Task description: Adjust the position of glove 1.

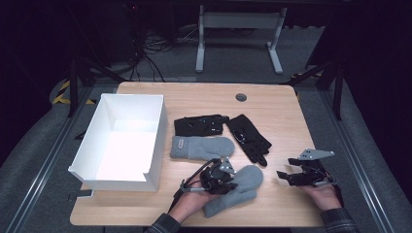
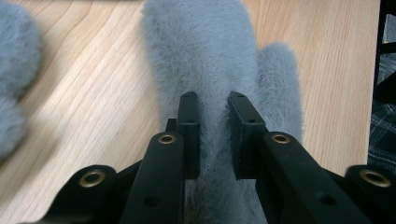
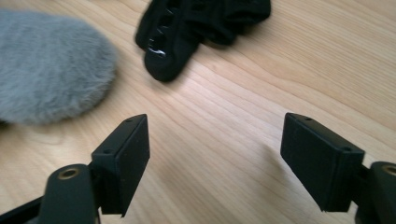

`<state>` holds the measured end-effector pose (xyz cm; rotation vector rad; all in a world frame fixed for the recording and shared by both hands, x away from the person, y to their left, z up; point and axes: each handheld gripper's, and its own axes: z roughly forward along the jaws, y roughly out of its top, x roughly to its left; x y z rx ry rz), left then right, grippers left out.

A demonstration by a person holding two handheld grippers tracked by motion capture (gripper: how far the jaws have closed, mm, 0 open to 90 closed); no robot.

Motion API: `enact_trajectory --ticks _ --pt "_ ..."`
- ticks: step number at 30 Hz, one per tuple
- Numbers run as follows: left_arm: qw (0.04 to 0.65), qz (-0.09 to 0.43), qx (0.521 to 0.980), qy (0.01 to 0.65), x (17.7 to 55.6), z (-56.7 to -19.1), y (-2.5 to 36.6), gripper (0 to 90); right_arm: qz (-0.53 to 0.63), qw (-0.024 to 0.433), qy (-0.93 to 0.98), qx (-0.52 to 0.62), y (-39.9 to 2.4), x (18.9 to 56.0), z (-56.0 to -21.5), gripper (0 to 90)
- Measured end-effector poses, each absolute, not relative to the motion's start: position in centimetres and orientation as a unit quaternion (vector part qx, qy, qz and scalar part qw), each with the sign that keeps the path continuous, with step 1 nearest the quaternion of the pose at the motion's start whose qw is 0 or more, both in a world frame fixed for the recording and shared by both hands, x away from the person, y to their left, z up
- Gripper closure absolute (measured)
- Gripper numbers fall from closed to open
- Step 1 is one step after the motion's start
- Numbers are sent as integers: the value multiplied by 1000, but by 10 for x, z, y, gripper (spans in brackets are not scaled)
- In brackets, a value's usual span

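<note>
High view: left gripper [image 1: 228, 180] pinching grey mitten [image 1: 243, 187].

The left gripper [image 1: 224, 175] is held low over the near grey mitten [image 1: 240, 189], its jaws drawn close with a fold of fleece pinched between them. The right gripper [image 1: 291, 175] is held well to the right of that mitten, jaws spread wide with nothing between them, pointed toward it.

Black tools [image 1: 286, 177] with brass-ringed screw holes, grey three-cornered plates, plaid sleeves [image 1: 336, 220].
</note>
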<state>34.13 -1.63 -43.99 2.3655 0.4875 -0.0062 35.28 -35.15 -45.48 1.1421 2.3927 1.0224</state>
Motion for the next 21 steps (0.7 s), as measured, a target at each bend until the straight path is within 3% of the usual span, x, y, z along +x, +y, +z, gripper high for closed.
enact_trajectory --ticks 2,3,6,10,13,17,21 --pt "358 -2 914 190 341 -439 -16 740 355 147 832 400 -352 353 -456 234" --pt "360 0 914 189 342 -438 -14 669 347 149 833 405 -353 355 -459 225" --pt "365 9 910 196 345 -432 -7 603 345 151 833 405 -353 356 -461 203" --pt "376 29 901 214 357 -420 9 580 341 164 836 398 -352 356 -462 178" --pt "377 50 894 239 368 -416 21 665 338 175 837 393 -351 356 -464 170" --pt "363 87 884 279 385 -415 37 854 340 177 836 392 -351 356 -465 166" --pt "355 115 875 309 397 -414 45 900 343 177 835 391 -352 356 -465 163"
